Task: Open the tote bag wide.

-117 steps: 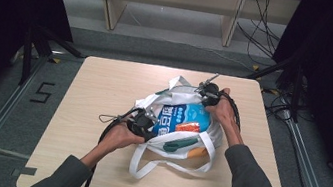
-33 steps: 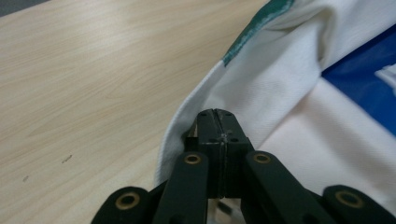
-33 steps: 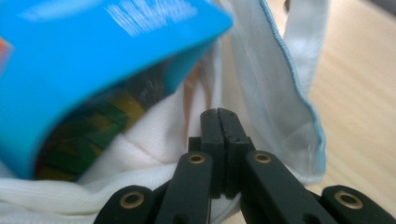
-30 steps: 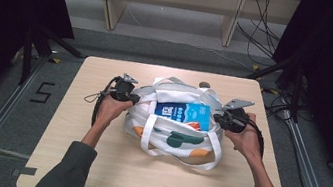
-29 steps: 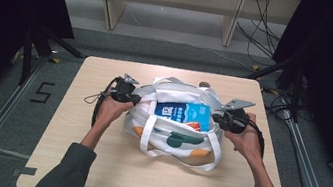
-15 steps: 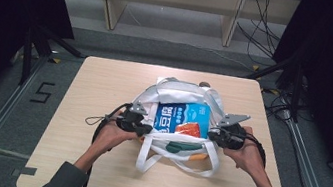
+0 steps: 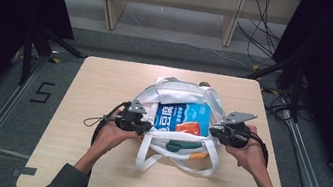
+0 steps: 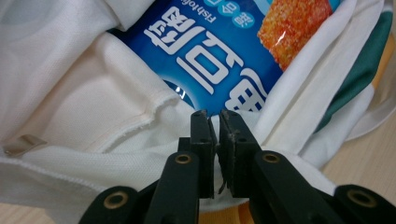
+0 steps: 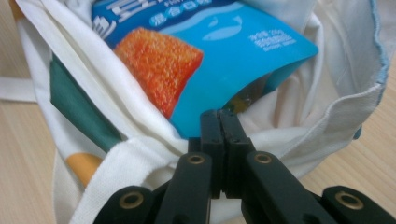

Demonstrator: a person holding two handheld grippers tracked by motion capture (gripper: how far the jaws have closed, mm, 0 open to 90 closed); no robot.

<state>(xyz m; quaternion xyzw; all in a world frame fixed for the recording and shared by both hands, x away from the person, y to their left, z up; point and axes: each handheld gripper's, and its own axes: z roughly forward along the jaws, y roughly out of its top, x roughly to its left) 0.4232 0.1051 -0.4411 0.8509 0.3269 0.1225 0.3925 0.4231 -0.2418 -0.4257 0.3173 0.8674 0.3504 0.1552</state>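
Observation:
A white tote bag point(image 7: 180, 91) lies on the wooden table point(image 7: 105, 84), mouth upward, with a blue snack packet point(image 7: 183, 116) inside. My left gripper point(image 7: 145, 126) pinches the left side of the bag's near rim. In the left gripper view its jaws point(image 8: 216, 116) have just been opening a little, and white cloth point(image 8: 93, 107) still sits in the thin gap, in front of the packet point(image 8: 210, 70). My right gripper point(image 7: 214, 131) holds the right side of the rim. Its jaws point(image 9: 219, 116) are shut together at the cloth edge point(image 9: 336, 107) below the packet point(image 9: 233, 56).
The bag's white straps point(image 7: 178, 164) loop out toward the table's front edge. Bare tabletop lies to the left and right of the bag. Wooden shelving point(image 7: 168, 3) stands beyond the table, and cables point(image 7: 263, 48) run over the floor at the back right.
Both grippers have come nearer the table's front edge, the left one also inward, and the bag's rim came with them. Over the last half second they hardly moved.

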